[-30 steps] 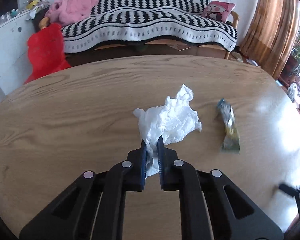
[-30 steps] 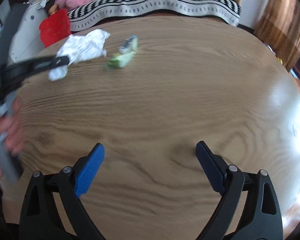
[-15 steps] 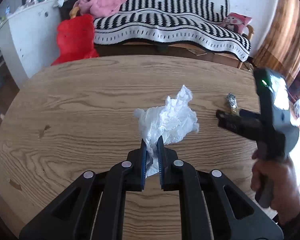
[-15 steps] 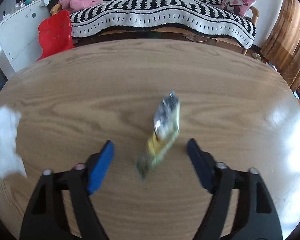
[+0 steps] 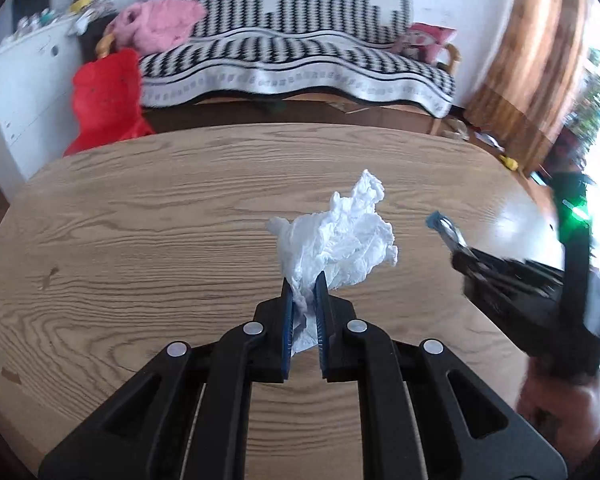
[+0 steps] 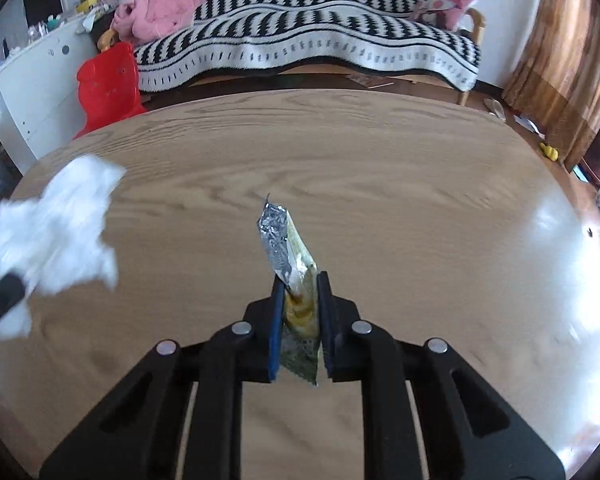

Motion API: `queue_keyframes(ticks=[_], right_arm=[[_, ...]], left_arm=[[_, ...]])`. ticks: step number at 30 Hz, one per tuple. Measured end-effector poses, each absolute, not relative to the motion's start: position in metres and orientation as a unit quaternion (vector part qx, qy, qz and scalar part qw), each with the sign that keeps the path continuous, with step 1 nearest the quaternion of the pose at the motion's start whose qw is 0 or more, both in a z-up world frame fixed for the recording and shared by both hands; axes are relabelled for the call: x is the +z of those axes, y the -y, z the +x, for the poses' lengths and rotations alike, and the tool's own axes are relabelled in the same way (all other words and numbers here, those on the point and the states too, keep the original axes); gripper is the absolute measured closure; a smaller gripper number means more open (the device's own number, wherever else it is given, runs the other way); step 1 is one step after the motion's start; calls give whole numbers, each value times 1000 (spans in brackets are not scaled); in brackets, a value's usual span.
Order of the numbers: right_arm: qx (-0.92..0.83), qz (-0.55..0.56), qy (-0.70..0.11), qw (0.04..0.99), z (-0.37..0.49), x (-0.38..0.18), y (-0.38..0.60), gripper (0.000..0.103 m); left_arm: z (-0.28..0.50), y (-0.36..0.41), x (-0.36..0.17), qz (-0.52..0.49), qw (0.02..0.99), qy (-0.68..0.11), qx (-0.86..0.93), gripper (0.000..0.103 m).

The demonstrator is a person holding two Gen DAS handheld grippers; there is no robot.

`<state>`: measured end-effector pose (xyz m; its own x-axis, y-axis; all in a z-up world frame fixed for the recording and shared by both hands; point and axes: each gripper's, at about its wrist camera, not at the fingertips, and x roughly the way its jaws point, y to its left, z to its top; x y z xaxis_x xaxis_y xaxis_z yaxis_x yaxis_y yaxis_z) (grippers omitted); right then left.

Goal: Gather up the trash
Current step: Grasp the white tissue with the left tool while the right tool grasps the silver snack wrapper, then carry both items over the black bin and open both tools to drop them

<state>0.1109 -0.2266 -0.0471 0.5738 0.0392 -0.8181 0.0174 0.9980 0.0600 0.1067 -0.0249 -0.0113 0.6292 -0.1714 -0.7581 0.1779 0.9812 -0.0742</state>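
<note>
At nine o'clock of the right wrist view, the crumpled white tissue is showing as a soft, motion-blurred mass, and the black tip pinching it is cut off by the frame edge. In the left wrist view the same tissue is looking crisp, creased and peaked, and the left gripper is clamping its lower corner, jaws nearly together, blue pads pressing the paper. At the centre, the right gripper is gripping a flattened snack wrapper, silver foil at its upper end, yellow-green print below; its jaws have just been closing on it and are now pinching it, the wrapper standing up toward twelve o'clock, its lower part hidden between the pads. The surface is a rounded wood-grain top, glaring white at three o'clock. Beyond it at twelve o'clock a black-and-white striped sofa cover is draping, with a red plastic chair at ten o'clock.
</note>
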Motion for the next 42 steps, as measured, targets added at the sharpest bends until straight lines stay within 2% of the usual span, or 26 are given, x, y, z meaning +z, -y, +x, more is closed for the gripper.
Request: queue_keyframes(ticks=[6,12,21,26,42], right_arm=[[-61,70,-451,888,-10,-40,339,87],[-158,127,-452,869,-105,-55,453,87],[-253,216,-491,805,-218,-125,582,87],[-259,278,-508,773,-233,-150,621,87],[-255,285,-540,750,-206,-173,646,87]], left_arm=[[71,90,-7,27,901,-405,-151,94],[19,195,-9,68,889,-391,-229,94],[-59,331,-38,130,854,-380,-331,94],[-86,379,-61,156,832,-388,-364,94],[-93,428,-97,152,799,-439,-382,94]])
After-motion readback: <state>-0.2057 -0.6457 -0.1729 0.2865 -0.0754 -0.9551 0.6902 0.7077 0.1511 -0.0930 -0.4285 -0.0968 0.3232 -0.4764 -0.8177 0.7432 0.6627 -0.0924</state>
